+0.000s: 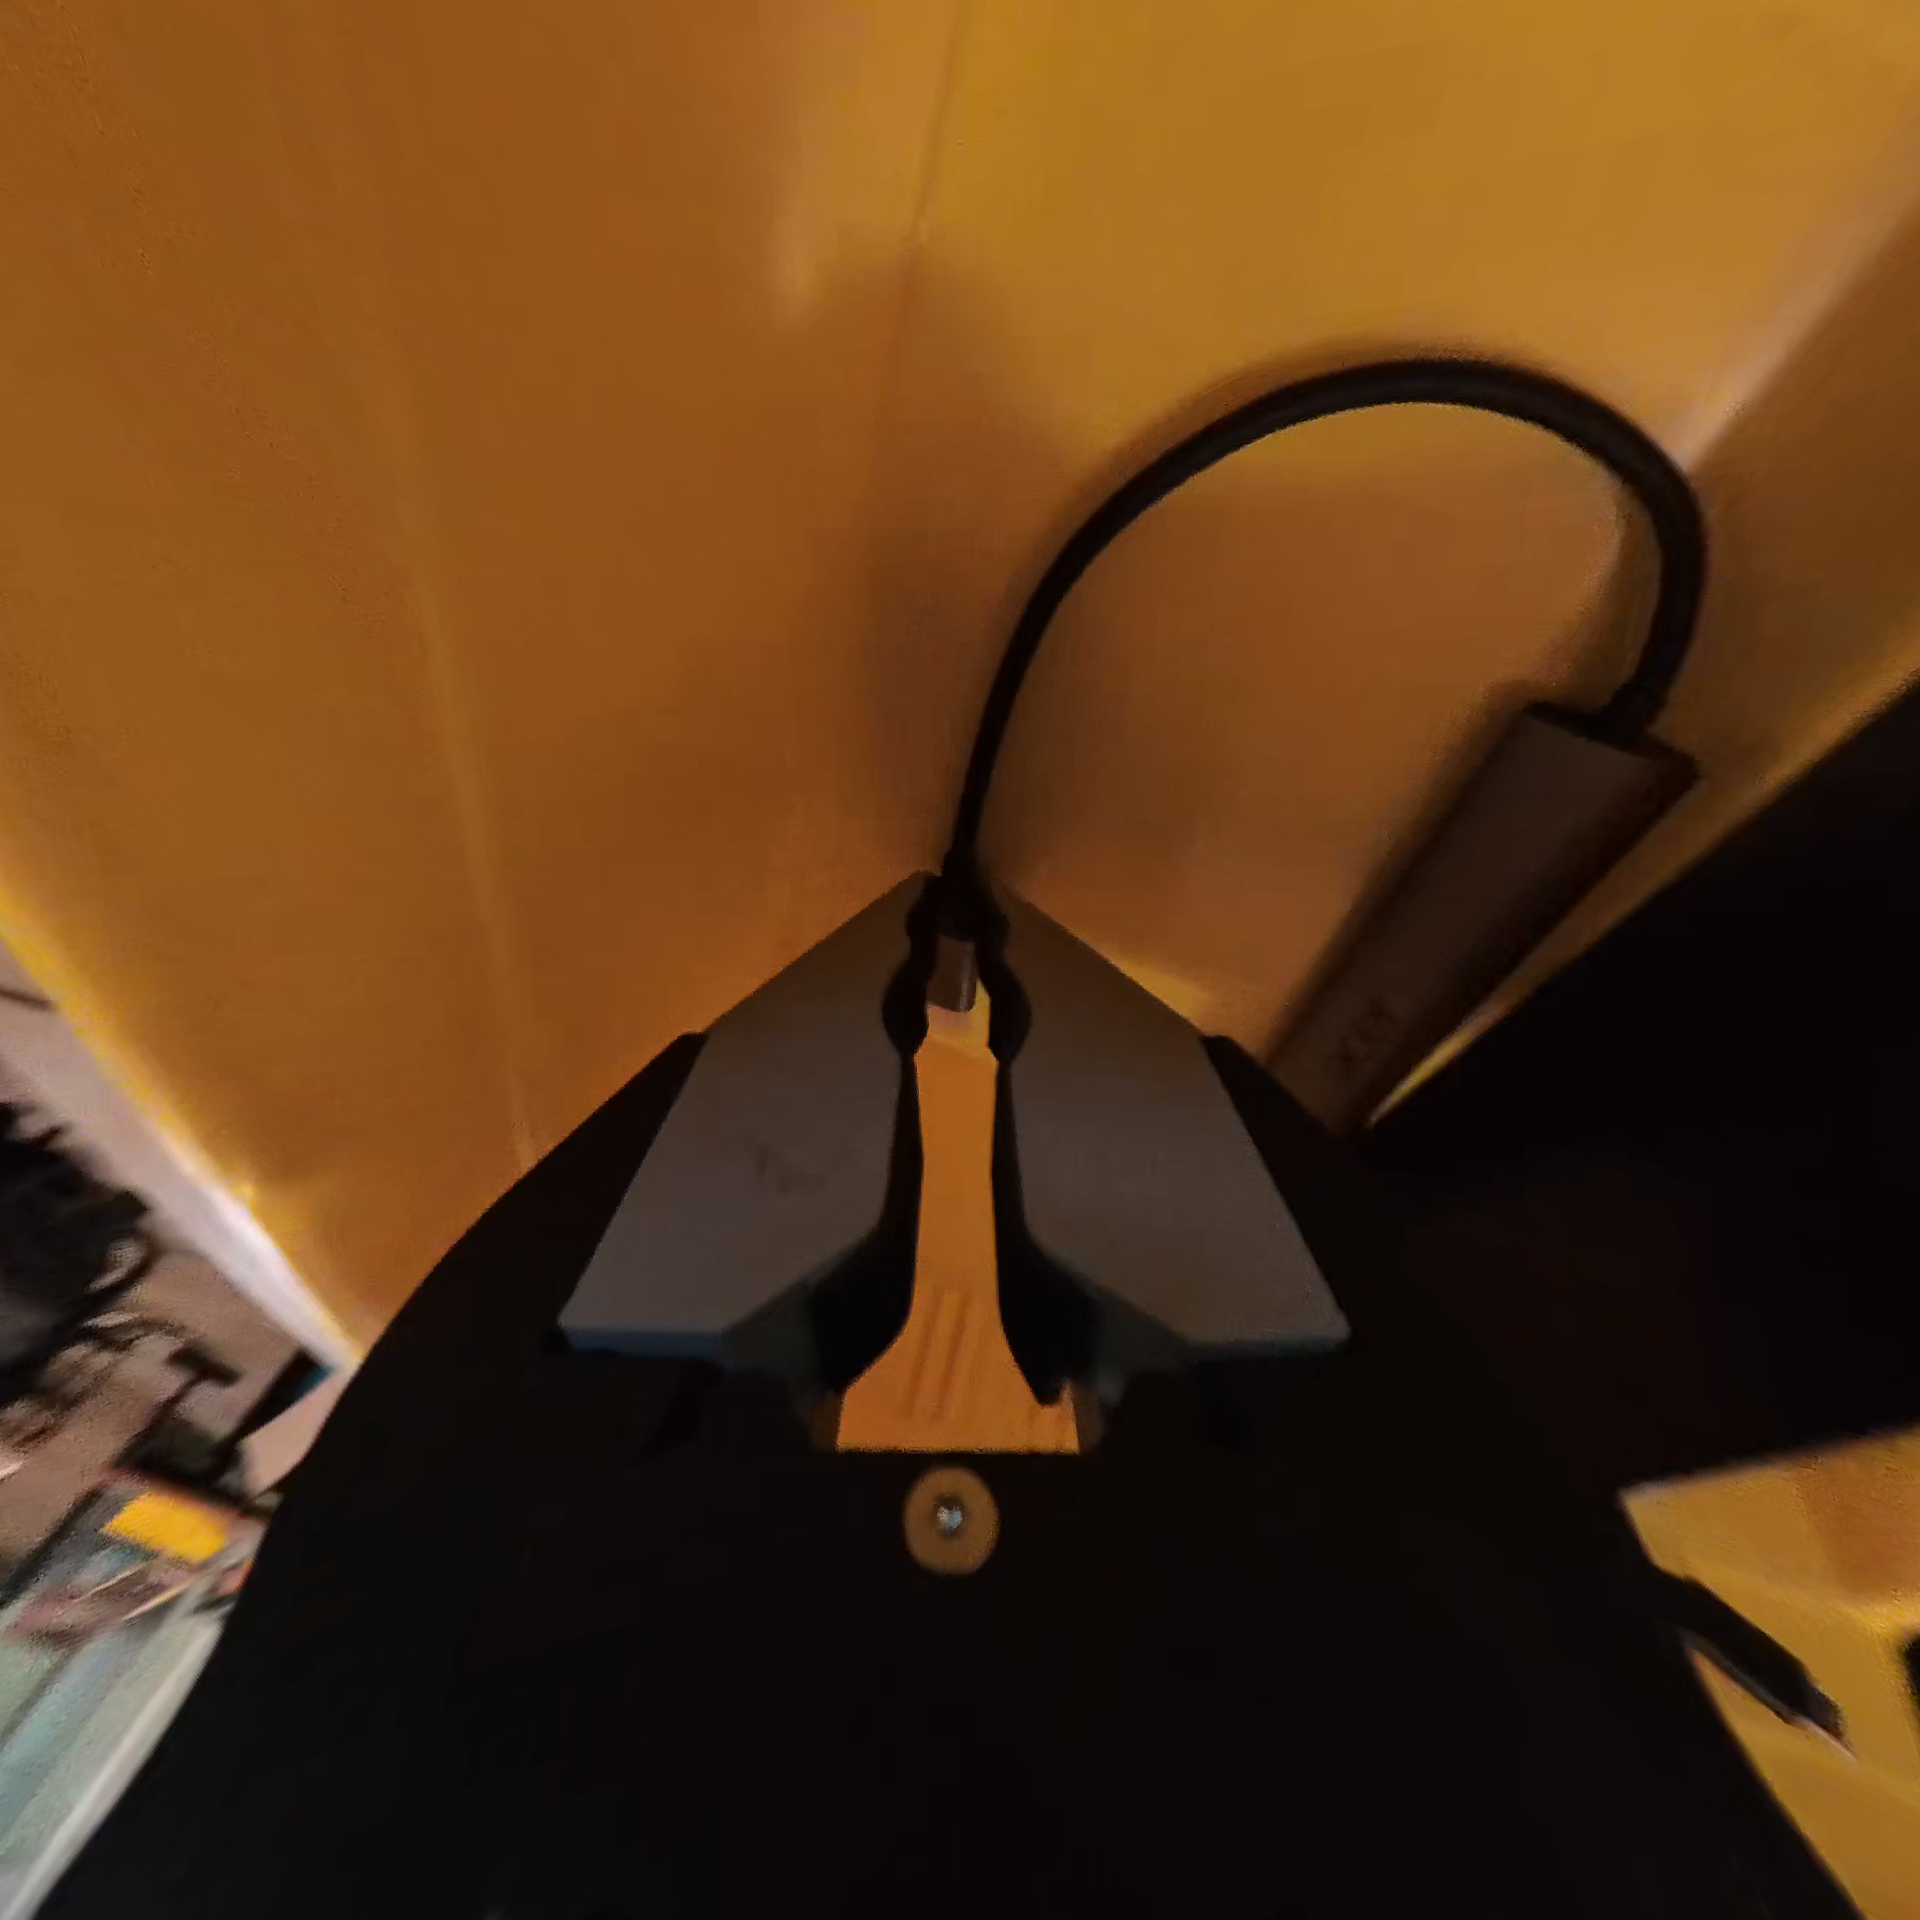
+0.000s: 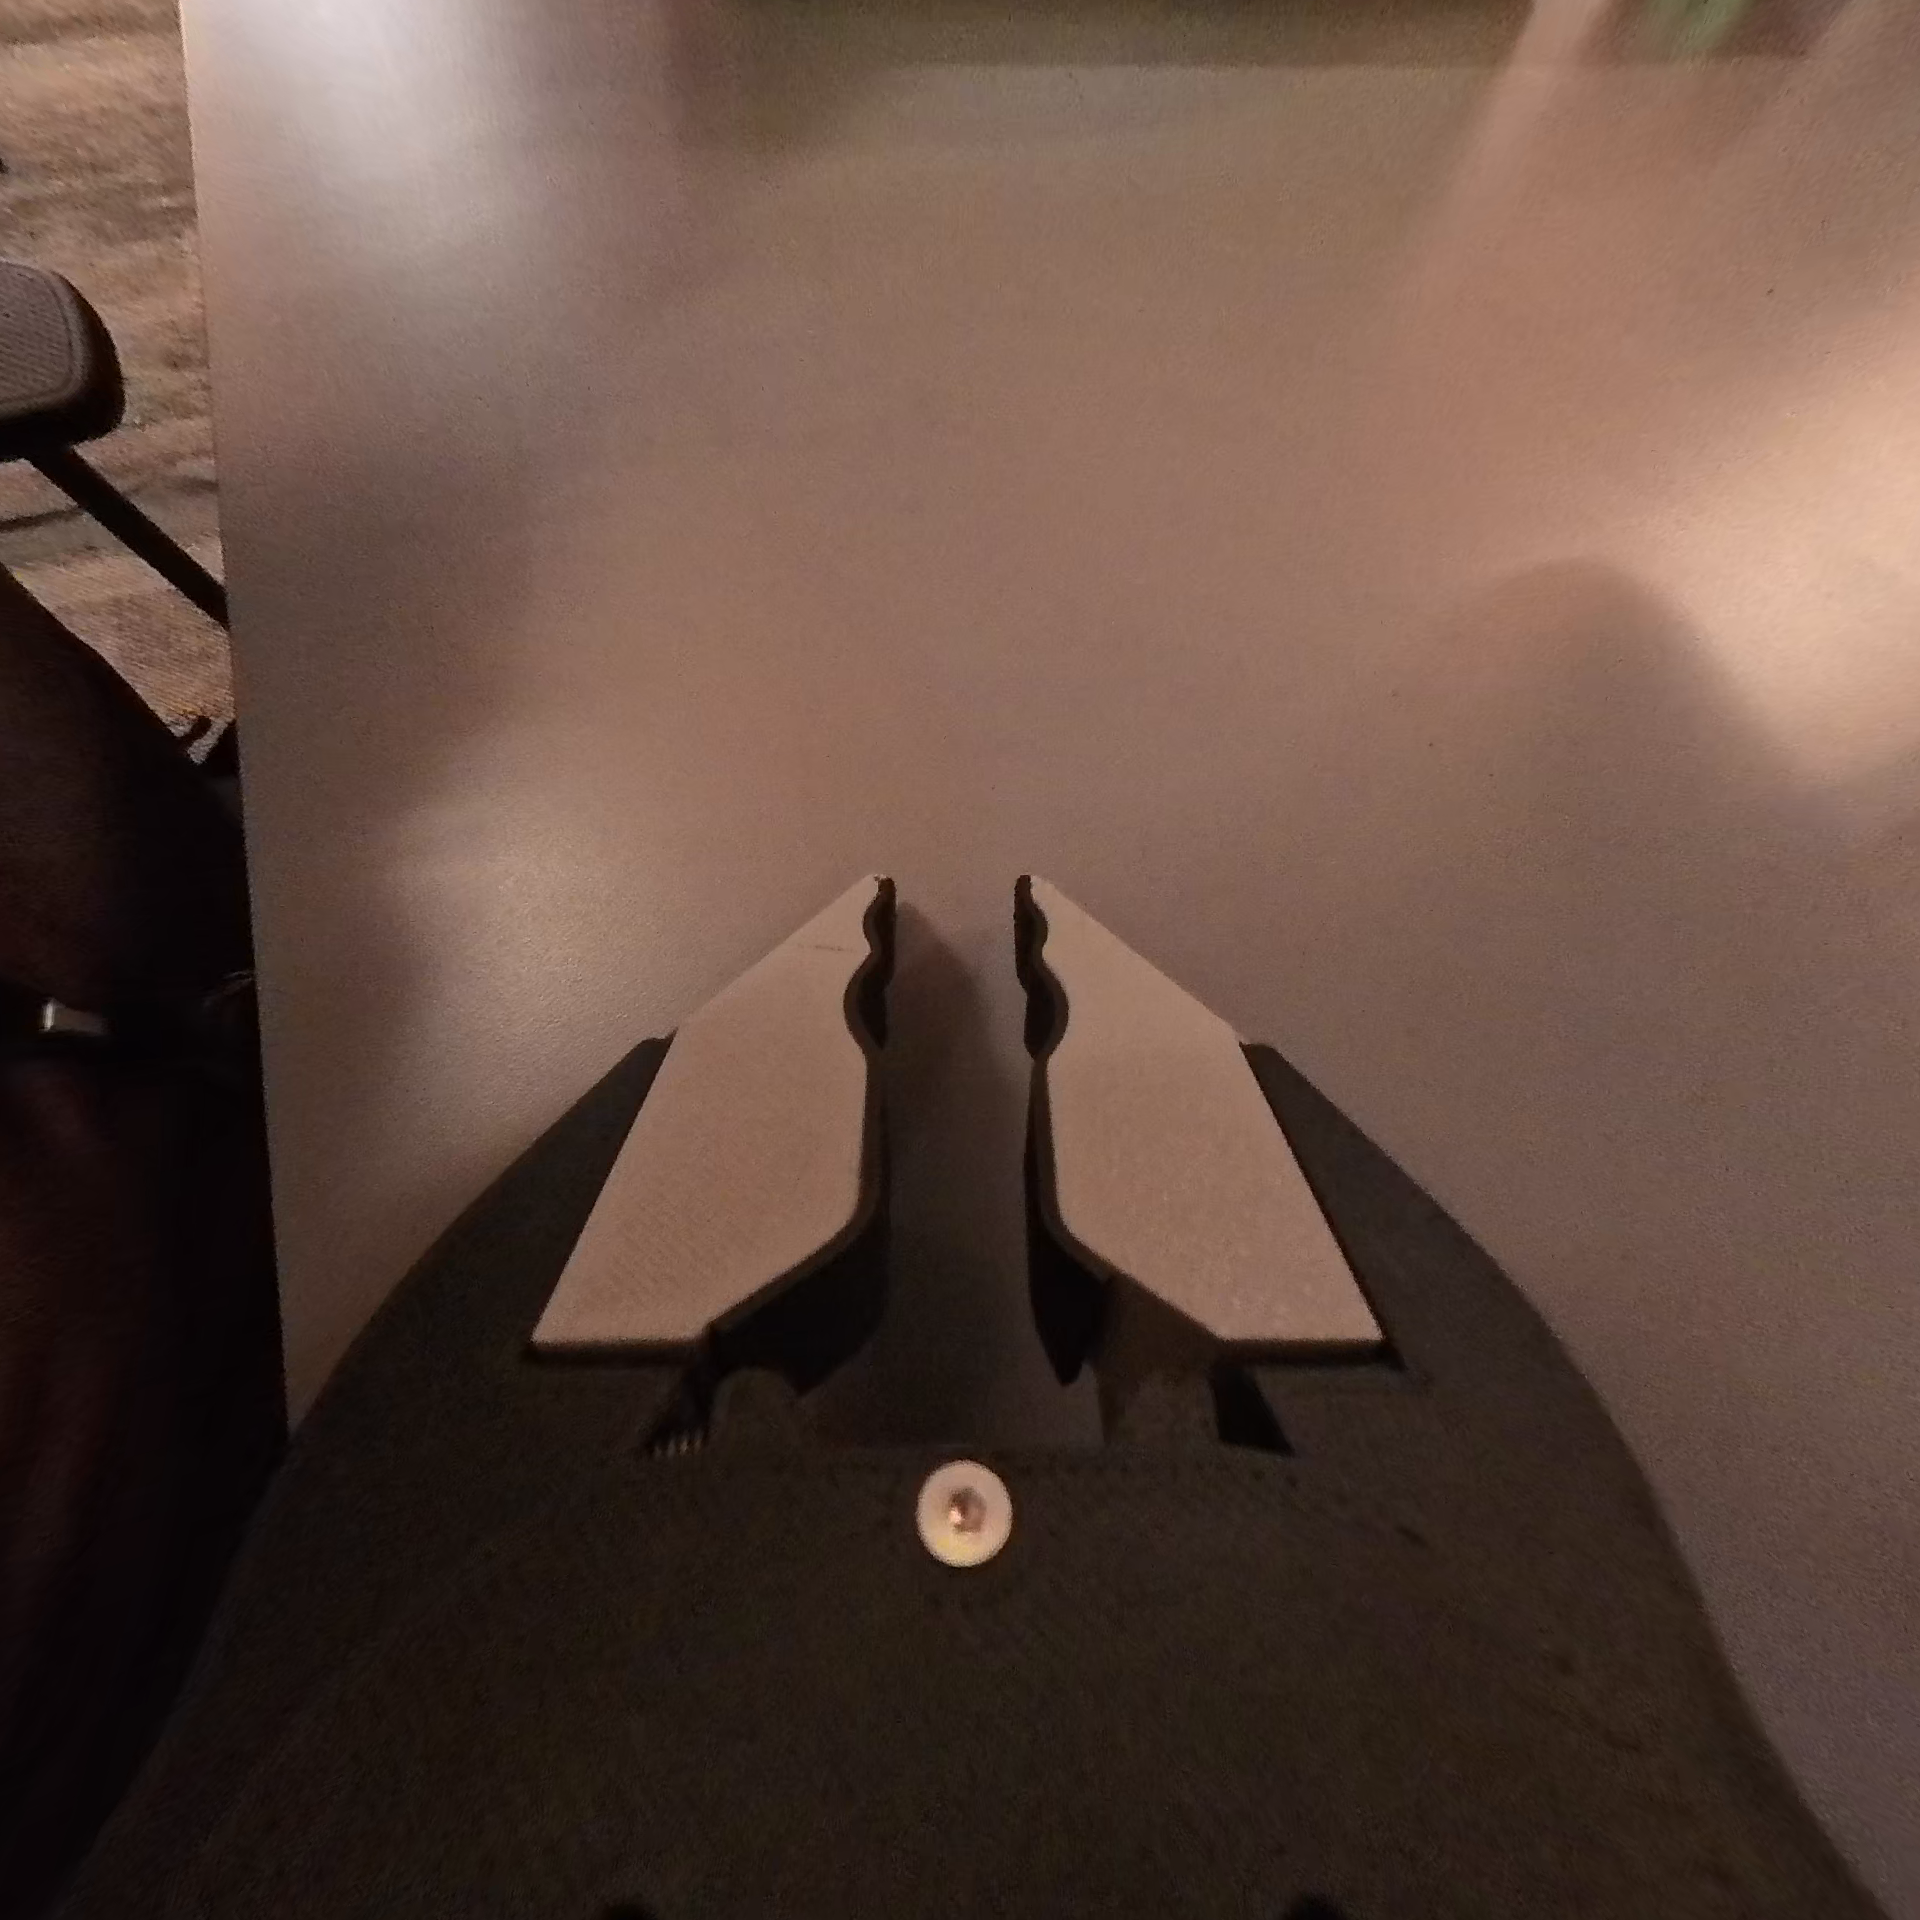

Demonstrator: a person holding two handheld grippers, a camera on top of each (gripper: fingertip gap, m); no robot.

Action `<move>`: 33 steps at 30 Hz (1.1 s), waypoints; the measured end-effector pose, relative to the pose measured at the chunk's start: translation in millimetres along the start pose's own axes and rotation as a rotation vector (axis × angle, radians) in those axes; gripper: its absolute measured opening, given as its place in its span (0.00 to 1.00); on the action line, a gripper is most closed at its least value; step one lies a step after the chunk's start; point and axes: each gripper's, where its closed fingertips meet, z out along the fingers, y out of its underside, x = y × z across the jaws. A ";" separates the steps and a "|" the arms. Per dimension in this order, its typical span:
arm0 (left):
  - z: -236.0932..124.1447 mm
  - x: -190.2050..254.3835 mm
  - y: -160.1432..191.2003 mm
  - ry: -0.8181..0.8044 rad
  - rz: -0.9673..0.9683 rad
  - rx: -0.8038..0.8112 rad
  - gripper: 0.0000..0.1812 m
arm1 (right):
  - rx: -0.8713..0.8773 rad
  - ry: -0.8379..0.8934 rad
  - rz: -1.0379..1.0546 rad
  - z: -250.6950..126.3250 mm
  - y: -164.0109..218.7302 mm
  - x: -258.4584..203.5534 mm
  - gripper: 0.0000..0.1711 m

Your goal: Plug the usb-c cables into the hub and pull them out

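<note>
In the left wrist view my left gripper (image 1: 958, 935) is shut on the metal plug end of a black USB-C cable (image 1: 1195, 457). The cable arcs up and right, then runs down into a grey hub (image 1: 1475, 894) lying on the yellow surface (image 1: 520, 520) at the right. The plug sits between the fingertips, pointing back toward the camera. In the right wrist view my right gripper (image 2: 951, 914) is open and empty, with a clear gap between its grey fingers, over a plain pale tabletop (image 2: 935, 468). The hub and cable do not show there.
A dark block (image 1: 1714, 1091) lies right of the hub and hides its near end. Another dark cable end (image 1: 1766, 1694) shows at the lower right. The yellow surface's edge and clutter (image 1: 104, 1351) are at the left. A black chair part (image 2: 62, 353) stands beyond the table's left edge. The grippers' ends are close to 45 cm from one another.
</note>
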 end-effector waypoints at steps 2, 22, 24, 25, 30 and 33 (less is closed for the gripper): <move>-2.7 15.7 1.0 0.088 -0.017 -0.006 0.02 | 0.005 0.000 -0.001 -0.5 -0.6 -0.2 0.11; -14.4 -7.2 -1.3 -0.106 -0.043 0.056 0.11 | -0.001 0.005 -0.024 0.0 0.0 -2.3 0.10; -12.5 -9.8 -4.0 -0.128 -0.031 0.056 0.12 | -0.004 0.004 -0.025 0.4 0.3 -2.6 0.10; -10.6 -10.0 -4.6 -0.129 -0.023 0.050 0.12 | -0.007 0.002 -0.027 0.6 0.6 -3.0 0.09; -3.1 -8.0 -10.2 -0.079 -0.029 0.043 0.14 | -0.003 -0.015 -0.023 0.3 0.2 -4.4 0.05; -1.8 -8.2 -13.7 -0.064 -0.015 0.054 0.08 | 0.003 -0.020 -0.012 -0.2 -0.4 -3.8 0.05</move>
